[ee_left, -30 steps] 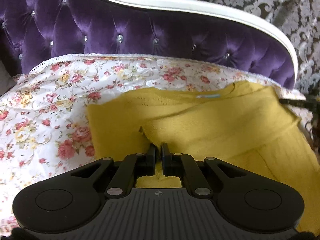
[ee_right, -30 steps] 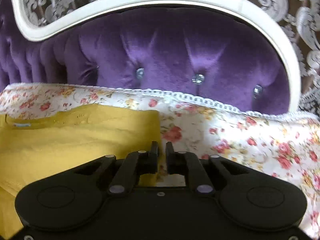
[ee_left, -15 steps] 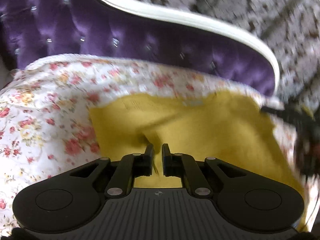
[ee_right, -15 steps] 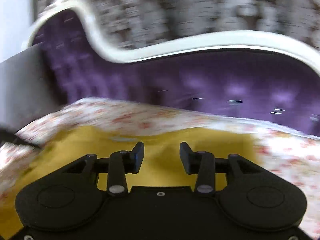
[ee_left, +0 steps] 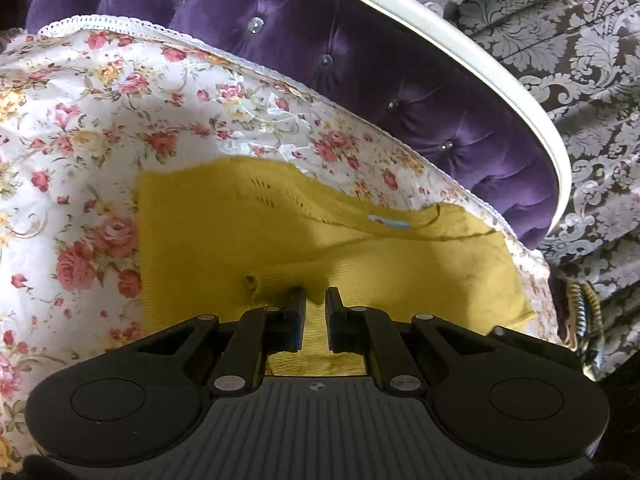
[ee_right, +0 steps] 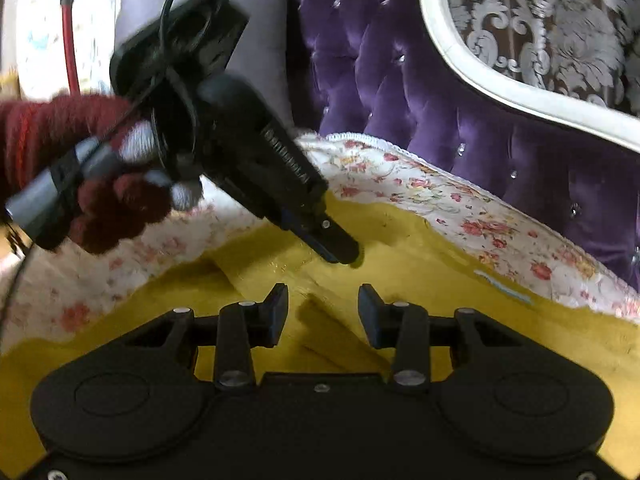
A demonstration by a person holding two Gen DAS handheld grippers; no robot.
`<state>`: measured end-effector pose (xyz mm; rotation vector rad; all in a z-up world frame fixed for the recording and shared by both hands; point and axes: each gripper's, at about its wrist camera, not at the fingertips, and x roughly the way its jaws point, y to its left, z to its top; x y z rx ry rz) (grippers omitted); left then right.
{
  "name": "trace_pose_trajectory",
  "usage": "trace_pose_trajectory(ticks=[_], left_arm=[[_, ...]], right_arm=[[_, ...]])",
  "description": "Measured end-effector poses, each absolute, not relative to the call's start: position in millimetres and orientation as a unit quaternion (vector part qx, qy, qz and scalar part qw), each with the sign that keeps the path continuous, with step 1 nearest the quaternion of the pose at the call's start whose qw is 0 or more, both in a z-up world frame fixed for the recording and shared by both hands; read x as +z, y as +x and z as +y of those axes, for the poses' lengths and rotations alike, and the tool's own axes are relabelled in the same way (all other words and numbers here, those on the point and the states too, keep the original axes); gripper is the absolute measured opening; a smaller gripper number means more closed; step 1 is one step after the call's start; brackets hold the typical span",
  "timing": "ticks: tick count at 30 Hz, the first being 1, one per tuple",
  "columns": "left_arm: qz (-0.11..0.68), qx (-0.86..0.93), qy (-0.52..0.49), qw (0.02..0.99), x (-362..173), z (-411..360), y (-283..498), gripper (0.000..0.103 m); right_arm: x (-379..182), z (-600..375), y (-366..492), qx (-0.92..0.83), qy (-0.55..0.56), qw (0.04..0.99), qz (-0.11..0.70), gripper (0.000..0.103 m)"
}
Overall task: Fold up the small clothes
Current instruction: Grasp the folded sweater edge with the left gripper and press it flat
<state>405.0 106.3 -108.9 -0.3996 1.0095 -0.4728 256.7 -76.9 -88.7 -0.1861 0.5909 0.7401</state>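
Where the yellow knit garment (ee_left: 224, 240) lies spread on the flowered sheet (ee_left: 80, 128), both grippers stand over it.

Yellow knit garment: flat on the sheet, in front of the purple headboard (ee_left: 360, 56). A small pale blue label (ee_left: 390, 222) shows at its edge nearest the headboard. A folded layer crosses its middle, with a crease running toward the label. In the right wrist view the same garment (ee_right: 480, 320) fills the lower frame, its label (ee_right: 506, 286) near the sheet's border.

Left gripper (ee_left: 315, 300): tips down at the folded layer of the garment. Jaws stand narrowly apart, with yellow cloth visible in the slit between them; whether they pinch the cloth cannot be told. In the right wrist view this gripper (ee_right: 344, 254) slants down onto the garment, tip touching the cloth, held by a hand in a dark red knit glove (ee_right: 100, 208).

Right gripper (ee_right: 323, 300): low over the garment, beside the left gripper's tip. Jaws wide apart, nothing between them but the cloth below.

Flowered sheet: white with pink and yellow roses, lace trim along the edge nearest the headboard.

Purple headboard: tufted, studded with clear buttons, framed by a white rim (ee_left: 480, 56). Grey patterned wallpaper (ee_left: 580, 40) behind it.
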Motion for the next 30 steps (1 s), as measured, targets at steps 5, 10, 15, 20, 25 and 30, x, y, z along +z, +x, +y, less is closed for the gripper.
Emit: trace_pose_trajectory(ticks=[5,10,15,20,25,30], left_arm=[[0.473,-0.225,-0.198,0.829,-109,109,405,0.011],[0.464,-0.236,-0.232,0.822,-109,117,402,0.023],[0.465,-0.23,-0.274,0.81,-117,118,407,0.026],[0.463,-0.236,-0.275,0.809,-121,107,409,0.024],[0.447,-0.162,-0.145,0.868,-108,87,410,0.003],[0.432,-0.116,-0.08,0.891,-101,89,404,0.003]], right_arm=[[-101,-64,267,0.354,-0.104,0.88,0.298,0.007],[-89,-79,254,0.357,-0.046,0.89,0.28,0.007],[-95,-78,240,0.369,-0.065,0.877,0.299,0.007],[-99,-78,242,0.366,-0.048,0.878,0.304,0.01],[-96,-75,243,0.386,-0.016,0.872,0.3,0.036],[-85,-104,250,0.349,0.055,0.887,0.297,0.049]])
